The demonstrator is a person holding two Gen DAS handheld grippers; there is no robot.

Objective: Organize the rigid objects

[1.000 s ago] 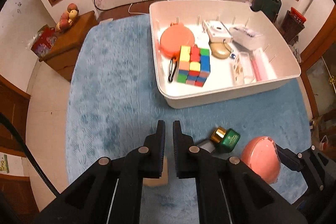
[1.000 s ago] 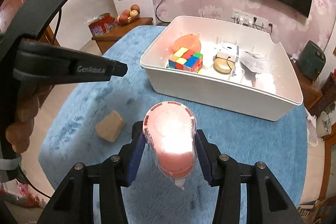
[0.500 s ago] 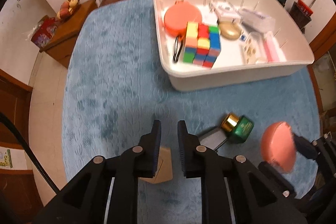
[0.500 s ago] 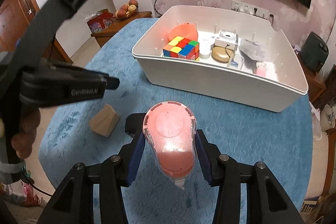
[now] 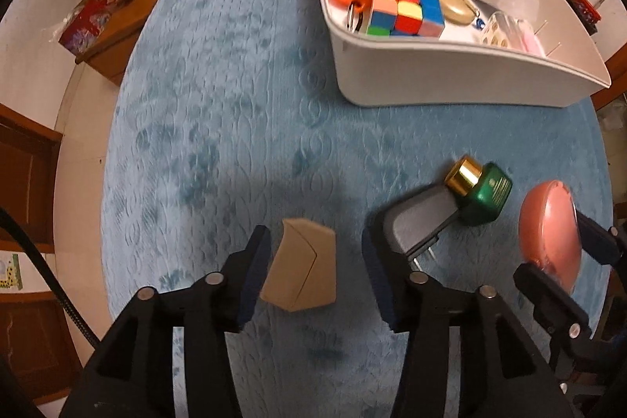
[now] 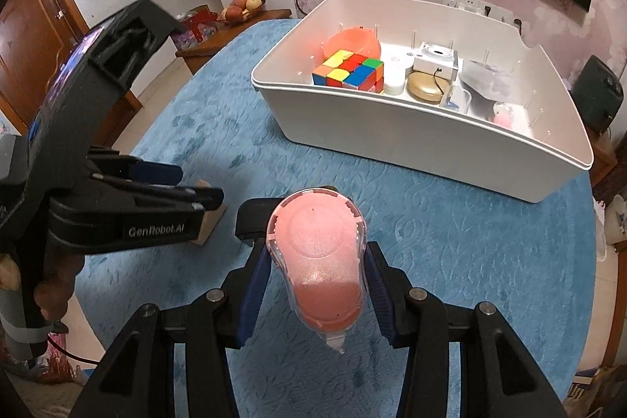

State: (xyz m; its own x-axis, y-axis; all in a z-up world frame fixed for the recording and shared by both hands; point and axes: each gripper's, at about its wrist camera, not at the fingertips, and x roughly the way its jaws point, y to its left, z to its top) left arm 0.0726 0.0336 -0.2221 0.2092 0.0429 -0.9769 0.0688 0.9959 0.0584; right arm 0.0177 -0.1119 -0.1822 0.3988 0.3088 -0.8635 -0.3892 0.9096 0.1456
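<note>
Item, pick-up step: left gripper [image 5: 313, 261] spread wide astride the tan wooden block [image 5: 301, 267] on the blue cloth [image 5: 235, 104], closing due next; right gripper [image 6: 317, 273] clamped on pink tape dispenser [image 6: 319, 261], bound for white bin [image 6: 411, 140].

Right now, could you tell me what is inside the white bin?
The white bin holds a colour cube, an orange round case, a gold oval case, a small white box and a clear pouch. Its near wall hides whatever lies low along the front.
</note>
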